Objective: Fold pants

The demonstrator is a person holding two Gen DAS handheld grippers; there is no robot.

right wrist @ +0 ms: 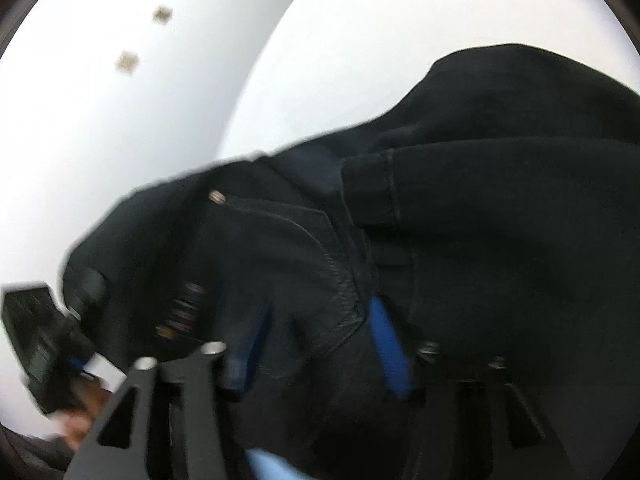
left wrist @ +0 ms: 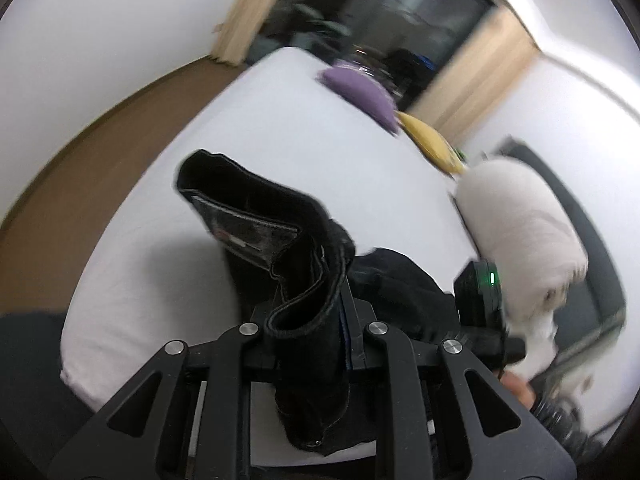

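The black pants (left wrist: 280, 240) hang bunched over a white bed (left wrist: 280, 128). My left gripper (left wrist: 310, 308) is shut on the waistband, which stands up from the jaws with its inner label showing. In the right wrist view the pants (right wrist: 500, 200) fill most of the frame, with a pocket seam, rivets and a cuff visible. My right gripper (right wrist: 316, 344) has its blue fingers (right wrist: 386, 344) clamped on a fold of the fabric near the pocket. The left gripper shows at the lower left of that view (right wrist: 36, 336). The frames are motion blurred.
A purple cushion (left wrist: 360, 92) and a yellow cushion (left wrist: 432, 140) lie at the bed's far side. A white rolled duvet (left wrist: 524, 232) sits at the right. Brown floor (left wrist: 100, 140) runs along the left edge, below a white wall. A dark window (left wrist: 380, 12) is behind.
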